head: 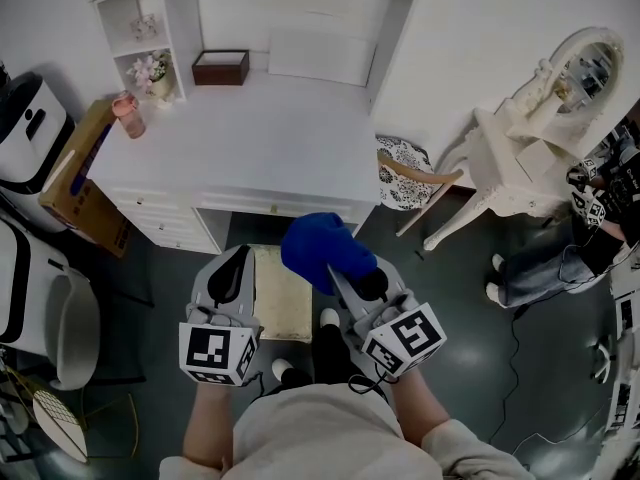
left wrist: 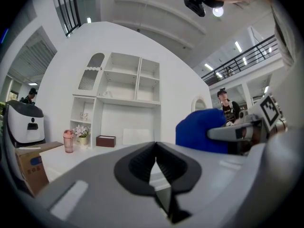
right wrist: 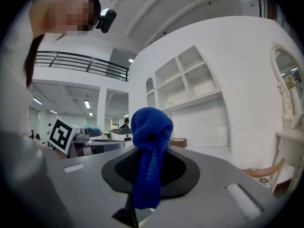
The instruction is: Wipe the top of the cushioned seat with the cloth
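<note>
The cushioned seat (head: pixel 283 303) is a beige stool top, low in front of the white desk (head: pixel 260 138) and between my two grippers in the head view. My right gripper (head: pixel 338 273) is shut on a blue cloth (head: pixel 318 248), which bunches above the jaws and hangs down between them (right wrist: pixel 151 141). The cloth is held in the air, above and to the right of the seat. My left gripper (head: pixel 243 256) hovers over the seat's left edge, jaws shut with nothing between them (left wrist: pixel 155 164). In the left gripper view the blue cloth (left wrist: pixel 199 129) shows at right.
On the desk stand a pink bottle (head: pixel 128 115), a flower pot (head: pixel 152 71) and a brown box (head: pixel 220 67). A cardboard box (head: pixel 80 168) leans at left. A wooden chair (head: pixel 405 173), a white vanity table (head: pixel 520 158) and a seated person (head: pixel 570 253) are at right.
</note>
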`<action>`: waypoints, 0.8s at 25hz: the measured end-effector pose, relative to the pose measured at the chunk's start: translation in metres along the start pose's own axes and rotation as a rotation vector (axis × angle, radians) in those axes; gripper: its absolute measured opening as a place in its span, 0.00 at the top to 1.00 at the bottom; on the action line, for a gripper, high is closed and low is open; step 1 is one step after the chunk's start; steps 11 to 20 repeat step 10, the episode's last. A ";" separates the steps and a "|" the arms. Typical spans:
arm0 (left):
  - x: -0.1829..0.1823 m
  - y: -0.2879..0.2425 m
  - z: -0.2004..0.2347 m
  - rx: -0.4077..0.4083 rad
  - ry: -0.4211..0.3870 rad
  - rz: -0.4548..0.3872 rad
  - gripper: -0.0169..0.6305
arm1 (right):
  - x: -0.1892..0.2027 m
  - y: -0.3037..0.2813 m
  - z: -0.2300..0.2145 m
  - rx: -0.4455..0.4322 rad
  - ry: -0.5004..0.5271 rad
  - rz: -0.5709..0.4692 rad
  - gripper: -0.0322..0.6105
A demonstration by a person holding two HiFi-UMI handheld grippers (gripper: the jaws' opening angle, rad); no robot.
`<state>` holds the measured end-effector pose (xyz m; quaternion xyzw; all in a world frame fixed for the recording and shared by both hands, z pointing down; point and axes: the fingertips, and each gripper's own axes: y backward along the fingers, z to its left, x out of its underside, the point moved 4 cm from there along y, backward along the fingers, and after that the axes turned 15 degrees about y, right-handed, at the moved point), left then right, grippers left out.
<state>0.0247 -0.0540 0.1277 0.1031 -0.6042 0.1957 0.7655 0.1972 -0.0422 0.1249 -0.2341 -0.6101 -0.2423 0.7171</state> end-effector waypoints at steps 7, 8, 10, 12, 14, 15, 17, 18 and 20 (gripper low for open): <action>0.000 0.005 -0.002 0.001 -0.001 -0.002 0.97 | -0.003 0.004 0.003 0.001 0.002 -0.006 0.82; 0.000 0.006 -0.003 0.001 -0.001 -0.002 0.97 | -0.003 0.005 0.003 0.003 0.001 -0.007 0.82; 0.001 0.008 -0.003 0.001 0.000 -0.004 0.97 | -0.003 0.007 0.004 0.006 -0.001 -0.010 0.82; 0.001 0.008 -0.003 0.001 0.000 -0.004 0.97 | -0.003 0.007 0.004 0.006 -0.001 -0.010 0.82; 0.001 0.008 -0.003 0.001 0.000 -0.004 0.97 | -0.003 0.007 0.004 0.006 -0.001 -0.010 0.82; 0.001 0.008 -0.003 0.001 0.000 -0.004 0.97 | -0.003 0.007 0.004 0.006 -0.001 -0.010 0.82; 0.001 0.008 -0.003 0.001 0.000 -0.004 0.97 | -0.003 0.007 0.004 0.006 -0.001 -0.010 0.82; 0.001 0.008 -0.003 0.001 0.000 -0.004 0.97 | -0.003 0.007 0.004 0.006 -0.001 -0.010 0.82; 0.001 0.008 -0.003 0.001 0.000 -0.004 0.97 | -0.003 0.007 0.004 0.006 -0.001 -0.010 0.82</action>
